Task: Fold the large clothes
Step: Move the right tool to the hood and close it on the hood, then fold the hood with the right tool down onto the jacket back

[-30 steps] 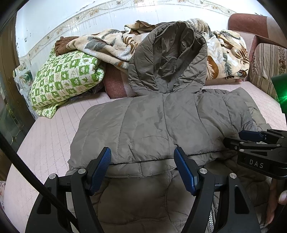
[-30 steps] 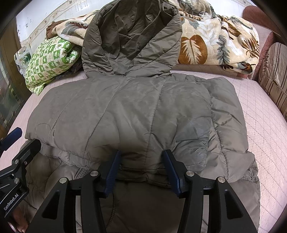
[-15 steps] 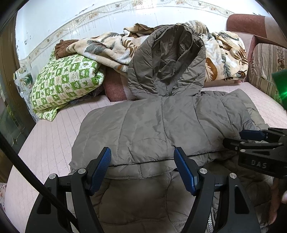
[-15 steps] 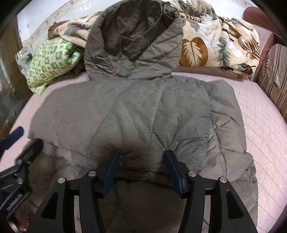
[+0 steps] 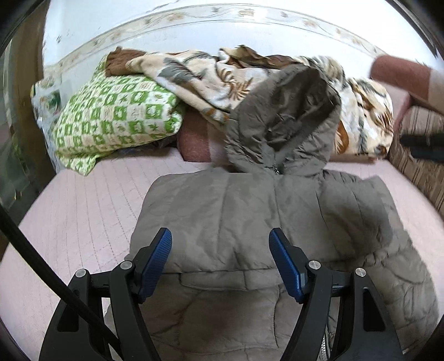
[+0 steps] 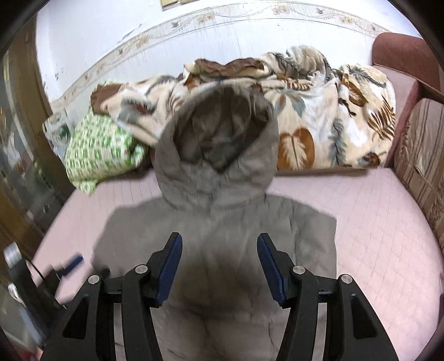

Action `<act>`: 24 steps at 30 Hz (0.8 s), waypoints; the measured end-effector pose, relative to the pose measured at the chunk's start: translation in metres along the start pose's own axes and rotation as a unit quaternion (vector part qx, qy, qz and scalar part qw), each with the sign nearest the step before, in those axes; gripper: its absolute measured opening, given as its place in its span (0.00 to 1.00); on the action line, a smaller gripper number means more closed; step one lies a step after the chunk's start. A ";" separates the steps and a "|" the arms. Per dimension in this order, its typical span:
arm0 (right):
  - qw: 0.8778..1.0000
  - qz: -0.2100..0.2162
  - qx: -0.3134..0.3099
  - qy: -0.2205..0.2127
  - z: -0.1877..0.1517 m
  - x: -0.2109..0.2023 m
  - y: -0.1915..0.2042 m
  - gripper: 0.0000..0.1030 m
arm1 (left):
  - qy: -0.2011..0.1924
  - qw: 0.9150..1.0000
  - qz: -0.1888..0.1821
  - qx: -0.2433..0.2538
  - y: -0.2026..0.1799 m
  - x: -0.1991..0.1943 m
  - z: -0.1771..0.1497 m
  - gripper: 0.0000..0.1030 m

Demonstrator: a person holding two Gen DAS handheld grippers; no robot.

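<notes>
A grey hooded jacket (image 5: 249, 222) is lying folded across the pink bed (image 5: 83, 211), filling the frame's centre, while both the left gripper (image 5: 220, 262) and right gripper (image 6: 219, 266) are hovering above it, jaws apart, holding nothing.

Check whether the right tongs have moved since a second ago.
Yes. The right tongs have pulled back and up: the jacket looks smaller, and the wall border, earlier out of frame, now shows.
</notes>
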State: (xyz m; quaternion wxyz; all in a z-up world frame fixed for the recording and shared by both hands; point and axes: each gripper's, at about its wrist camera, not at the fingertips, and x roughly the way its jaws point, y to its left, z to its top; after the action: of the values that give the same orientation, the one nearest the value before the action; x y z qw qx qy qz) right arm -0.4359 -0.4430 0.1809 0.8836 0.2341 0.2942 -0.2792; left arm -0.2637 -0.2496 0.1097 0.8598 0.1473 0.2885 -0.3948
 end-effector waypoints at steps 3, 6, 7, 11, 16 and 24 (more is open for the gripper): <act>0.997 0.051 0.063 0.005 0.047 0.003 -0.010 0.59 | 0.002 1.000 0.002 -0.014 0.010 0.001 0.003 0.70; 0.990 0.057 0.129 -0.005 0.096 0.015 -0.017 0.62 | 0.009 1.000 0.001 -0.029 0.019 0.005 0.005 0.70; 0.988 0.057 0.141 -0.012 0.109 0.019 -0.018 0.63 | 0.011 0.999 -0.001 -0.032 0.021 0.006 0.005 0.70; 0.992 0.026 0.122 0.009 0.161 0.054 -0.018 0.67 | 0.018 0.999 -0.002 -0.033 0.025 0.012 0.003 0.70; 0.947 0.110 0.300 0.039 0.187 0.108 -0.057 0.68 | 0.031 0.999 -0.005 -0.045 0.030 0.024 0.001 0.70; 0.924 0.072 0.374 0.031 0.200 0.167 -0.070 0.67 | 0.026 0.998 -0.011 -0.052 0.034 0.025 0.003 0.70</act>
State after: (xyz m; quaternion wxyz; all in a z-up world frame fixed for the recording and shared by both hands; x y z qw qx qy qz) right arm -0.2908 -0.6692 0.1982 0.7397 0.5768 0.1779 -0.2974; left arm -0.2238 -0.2440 0.0974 0.8540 0.1097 0.3323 -0.3851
